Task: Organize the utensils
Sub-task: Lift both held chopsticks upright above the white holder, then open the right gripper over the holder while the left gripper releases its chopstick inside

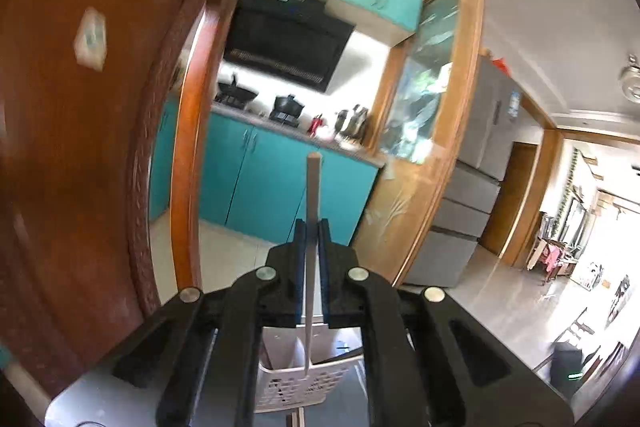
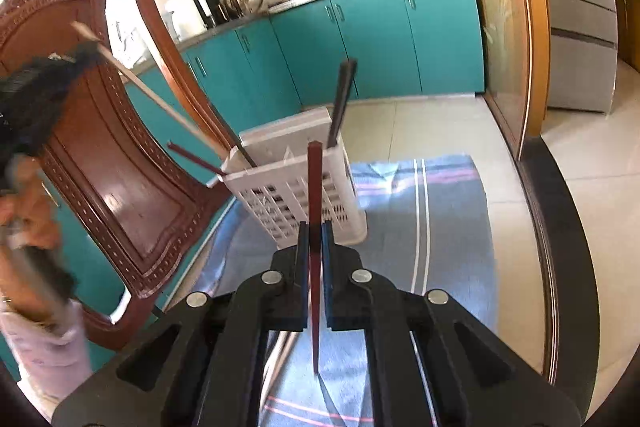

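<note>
My left gripper (image 1: 312, 227) is shut on a pale wooden chopstick (image 1: 312, 195) that stands upright; its lower tip hangs over the white slotted utensil holder (image 1: 298, 383) below. In the right wrist view the left gripper (image 2: 86, 49) shows at the left, blurred, with the pale chopstick (image 2: 160, 103) slanting down into the holder (image 2: 296, 187). My right gripper (image 2: 315, 231) is shut on a red-brown chopstick (image 2: 314, 211), held upright just in front of the holder. A black chopstick (image 2: 342, 103) and another red-brown chopstick (image 2: 196, 157) lean out of the holder.
The holder stands on a blue striped cloth (image 2: 440, 211) on a glass table. A carved brown chair back (image 2: 100, 163) stands close at the left and fills the left of the left wrist view (image 1: 80, 147). Teal kitchen cabinets (image 2: 360, 39) lie behind.
</note>
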Motion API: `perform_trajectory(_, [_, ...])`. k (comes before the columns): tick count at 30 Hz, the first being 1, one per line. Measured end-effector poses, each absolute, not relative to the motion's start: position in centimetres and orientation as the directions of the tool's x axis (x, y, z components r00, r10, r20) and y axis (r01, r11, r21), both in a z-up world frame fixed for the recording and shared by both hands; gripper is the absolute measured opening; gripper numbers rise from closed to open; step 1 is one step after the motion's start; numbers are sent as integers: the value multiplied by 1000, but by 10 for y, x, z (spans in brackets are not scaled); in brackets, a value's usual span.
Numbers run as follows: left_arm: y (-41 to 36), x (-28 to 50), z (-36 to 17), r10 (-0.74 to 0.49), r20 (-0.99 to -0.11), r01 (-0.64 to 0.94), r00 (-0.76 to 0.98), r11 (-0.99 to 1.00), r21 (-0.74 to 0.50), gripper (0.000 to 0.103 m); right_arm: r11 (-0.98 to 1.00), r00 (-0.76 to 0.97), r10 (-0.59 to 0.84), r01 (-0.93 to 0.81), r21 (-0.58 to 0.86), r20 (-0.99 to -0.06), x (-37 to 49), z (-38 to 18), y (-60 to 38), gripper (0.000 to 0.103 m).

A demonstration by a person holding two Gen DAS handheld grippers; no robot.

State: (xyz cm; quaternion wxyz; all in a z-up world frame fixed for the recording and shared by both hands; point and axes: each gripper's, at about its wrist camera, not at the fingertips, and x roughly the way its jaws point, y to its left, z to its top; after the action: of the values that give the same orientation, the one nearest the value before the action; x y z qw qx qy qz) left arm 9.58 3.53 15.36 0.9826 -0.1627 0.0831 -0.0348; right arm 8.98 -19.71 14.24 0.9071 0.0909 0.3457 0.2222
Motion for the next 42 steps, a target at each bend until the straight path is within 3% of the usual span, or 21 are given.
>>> perform_trajectory(6, [44,122,131,-92,-222,7,971,934,-356,7,863,706,504,-389,322,-498,98,188,-198,7])
perform_trajectory(14, [65,78,167,-65,-74,28,995,908,-418,7,867,853,464,-383,318,-239,109,269,-194,7])
perform_trajectory(17, [70,62,173,0,-10,-4,1000,906,-423,7,896,895,401,-340,285,-196,121,273,-181,7])
perform_trajectory(20, [72,63,170,20,-6,-20,1000,904,-427,7,926,907,355,-308,219,-226,141,257,-161,7])
perform_trajectory(23, [73,68,162,22,-11,-25,1000,899,-437,7,946,889,320,-283,158,-327,165,222,-140,7])
perform_trajectory(27, [73,84,153,9,-32,-23,999,883,-469,7,945,853,325,-278,171,-408,177,176,-135,7])
perform_trajectory(37, [44,126,128,54,-115,-91,992,932,-352,7,936,862,335,-259,239,-381,152,158,-163,9])
perform_trajectory(40, [36,132,120,38,-154,-88,987,939,-334,7,932,868,334,-245,269,-367,138,159,-180,23])
perform_trajectory(42, [34,134,116,29,-173,-85,984,941,-326,7,928,875,337,-246,279,-348,125,160,-191,25])
